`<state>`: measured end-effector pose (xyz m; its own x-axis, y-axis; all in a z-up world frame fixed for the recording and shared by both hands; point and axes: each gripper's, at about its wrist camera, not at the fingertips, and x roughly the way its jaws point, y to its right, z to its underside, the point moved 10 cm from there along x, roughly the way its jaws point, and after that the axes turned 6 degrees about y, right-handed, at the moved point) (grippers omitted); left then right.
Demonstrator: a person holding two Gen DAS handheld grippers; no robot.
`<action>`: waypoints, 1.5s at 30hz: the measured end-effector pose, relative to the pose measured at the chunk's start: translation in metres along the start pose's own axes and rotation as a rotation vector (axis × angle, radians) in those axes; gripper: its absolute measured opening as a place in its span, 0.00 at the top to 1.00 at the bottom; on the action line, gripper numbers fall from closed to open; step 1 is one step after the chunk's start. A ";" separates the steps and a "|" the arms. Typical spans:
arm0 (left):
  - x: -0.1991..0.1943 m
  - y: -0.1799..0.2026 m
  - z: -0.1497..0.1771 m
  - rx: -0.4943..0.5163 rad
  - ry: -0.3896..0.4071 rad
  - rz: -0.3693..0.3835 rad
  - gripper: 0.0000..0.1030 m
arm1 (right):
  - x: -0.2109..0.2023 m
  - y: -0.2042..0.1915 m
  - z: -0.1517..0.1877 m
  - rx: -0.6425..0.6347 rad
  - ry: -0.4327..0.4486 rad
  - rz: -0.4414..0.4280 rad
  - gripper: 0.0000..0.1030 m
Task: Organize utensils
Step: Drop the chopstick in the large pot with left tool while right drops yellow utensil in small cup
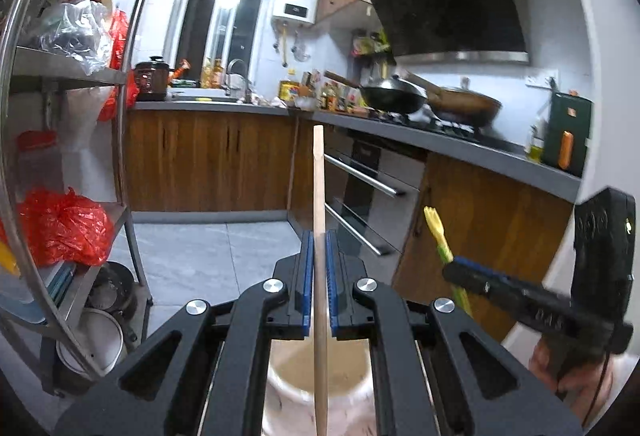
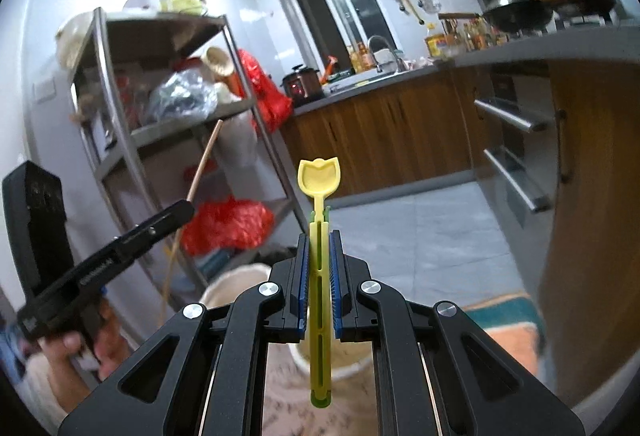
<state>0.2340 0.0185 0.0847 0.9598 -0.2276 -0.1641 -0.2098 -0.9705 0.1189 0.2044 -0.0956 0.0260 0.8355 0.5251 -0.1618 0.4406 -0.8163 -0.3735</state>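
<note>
Wooden stick [image 1: 319,236] upright at frame centre, clamped between the left gripper [image 1: 319,248] blue pads, yellow spoon [image 2: 320,196] pinched upright in the right gripper [image 2: 320,248], white bucket [image 2: 236,280] below, steel shelf rack [image 2: 168,132] at left, kitchen counter [image 1: 440,140] upper right
</note>
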 end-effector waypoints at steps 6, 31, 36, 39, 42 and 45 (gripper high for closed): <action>0.025 -0.008 -0.002 -0.023 0.050 -0.024 0.94 | 0.028 0.005 0.006 -0.005 0.026 0.016 0.90; 0.002 -0.006 0.074 0.136 -0.143 -0.065 0.94 | 0.024 0.008 0.059 -0.133 -0.126 0.050 0.90; -0.002 -0.007 0.069 0.119 -0.134 -0.068 0.92 | 0.024 0.007 0.061 -0.149 -0.138 0.062 0.88; -0.007 -0.006 0.063 0.116 -0.111 -0.074 0.77 | 0.023 0.007 0.060 -0.146 -0.132 0.068 0.77; -0.016 -0.003 0.059 0.130 -0.085 -0.080 0.66 | 0.018 0.007 0.057 -0.153 -0.116 0.075 0.73; -0.027 -0.001 0.058 0.144 -0.066 -0.091 0.51 | 0.007 0.007 0.051 -0.154 -0.092 0.085 0.57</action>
<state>0.1979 0.0211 0.0326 0.9629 -0.1381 -0.2320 -0.1512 -0.9877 -0.0397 0.1966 -0.0851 -0.0245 0.8413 0.4668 -0.2726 0.4207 -0.8820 -0.2121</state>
